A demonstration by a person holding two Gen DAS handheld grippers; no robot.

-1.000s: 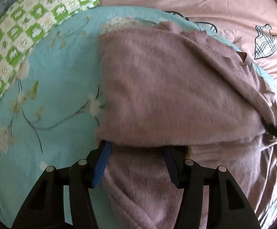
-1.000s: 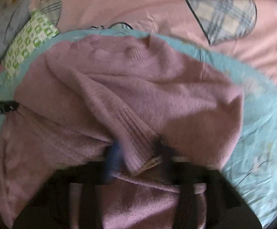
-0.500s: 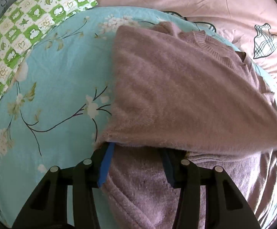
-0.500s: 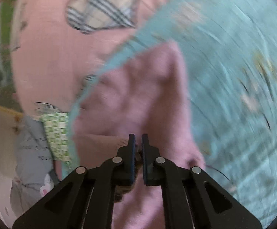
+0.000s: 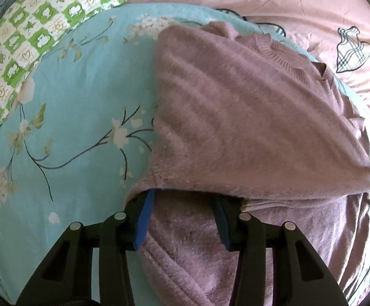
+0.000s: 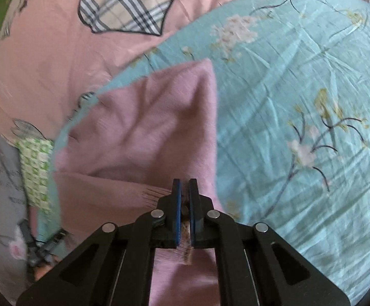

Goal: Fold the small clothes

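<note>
Folding is partway: your right tool [image 6: 185,191], clamped on the pink sweater [image 5: 248,117], has one side lifted over the bed [image 5: 70,102]. Left tool [image 5: 182,219], jaws just narrowing, straddles cloth, apparently ungripped; final folds remain.

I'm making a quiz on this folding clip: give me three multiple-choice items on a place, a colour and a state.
1. What does the sweater lie on?
A. a floral sheet
B. a bare floor
C. a wooden chair

2. What colour are the pads of the left gripper?
A. red
B. blue
C. white

3. How does the right gripper stand?
A. wide open over the sheet
B. shut on nothing
C. shut on a bit of the sweater

Key: 1 A, the teal floral sheet shows around the sweater; 2 B, both pads show blue beside the knit; 3 C, its jaws are nearly together with knit fabric pinched between them.
</note>
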